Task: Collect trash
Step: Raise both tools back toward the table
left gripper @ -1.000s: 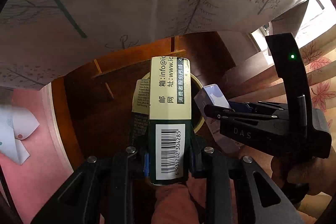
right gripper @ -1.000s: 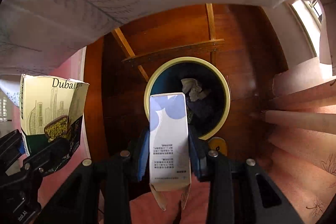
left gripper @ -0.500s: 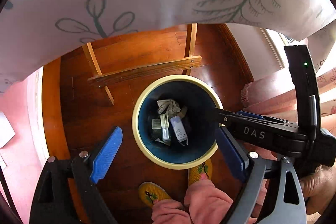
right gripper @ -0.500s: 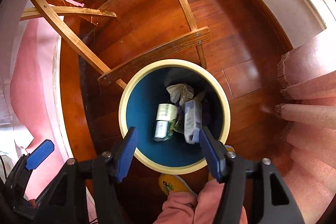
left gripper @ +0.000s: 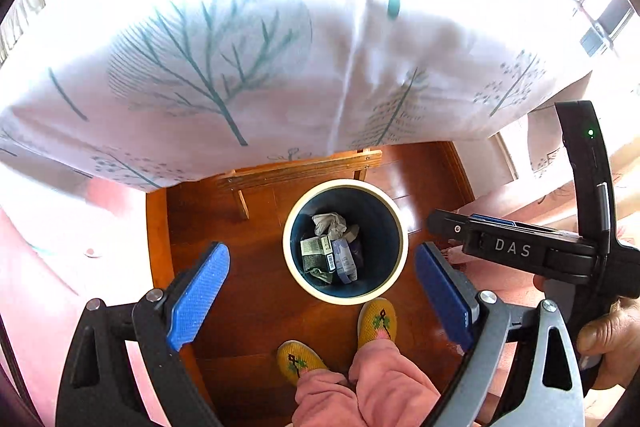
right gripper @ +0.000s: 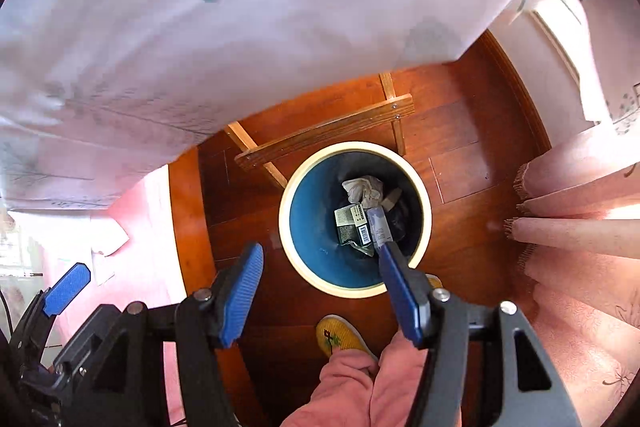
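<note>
Since a second ago, both boxes let go and dropped: green carton and pale blue box now lying side by side on the bottom of the trash bin, just below a crumpled tissue. Left gripper and right gripper both spread wide, nothing between the blue pads, hanging over the bin's near rim. Yellow slippers on the wood floor just beside the bin
</note>
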Available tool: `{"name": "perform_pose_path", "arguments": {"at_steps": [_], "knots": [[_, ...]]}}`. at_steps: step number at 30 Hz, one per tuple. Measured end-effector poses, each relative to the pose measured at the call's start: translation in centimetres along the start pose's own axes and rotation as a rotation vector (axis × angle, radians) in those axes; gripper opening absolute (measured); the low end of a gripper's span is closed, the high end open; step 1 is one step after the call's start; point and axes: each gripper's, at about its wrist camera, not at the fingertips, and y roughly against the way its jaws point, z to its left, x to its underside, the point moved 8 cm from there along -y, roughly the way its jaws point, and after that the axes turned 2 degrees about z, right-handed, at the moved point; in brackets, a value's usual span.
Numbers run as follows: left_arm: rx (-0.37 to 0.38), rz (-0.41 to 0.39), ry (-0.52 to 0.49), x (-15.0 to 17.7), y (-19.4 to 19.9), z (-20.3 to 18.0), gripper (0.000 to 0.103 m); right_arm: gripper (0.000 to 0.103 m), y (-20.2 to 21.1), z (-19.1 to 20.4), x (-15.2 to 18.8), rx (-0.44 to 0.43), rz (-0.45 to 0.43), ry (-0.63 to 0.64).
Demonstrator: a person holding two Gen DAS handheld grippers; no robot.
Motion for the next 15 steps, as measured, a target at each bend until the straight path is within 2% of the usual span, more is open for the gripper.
{"name": "perform_pose_path", "arguments": {"at_steps": [5,11,15], "knots": [[-0.048,-0.049,-0.003,-2.3,7.8,0.5,0.093,0.061,7.6,2.9,-0.5,-0.025,-0.049,0.087],[-0.097,-0.178,0.044,-7.0,16.8,1.0,0.093,0.061,16.1,6.4,-2.8,-0.066,-0.141,0.196],[-0.13,-0.257,0.095,-10.3,21.5,1.7,0.093,0.061,20.8,8.9,-5.1,-0.108,-0.213,0.263]]}}
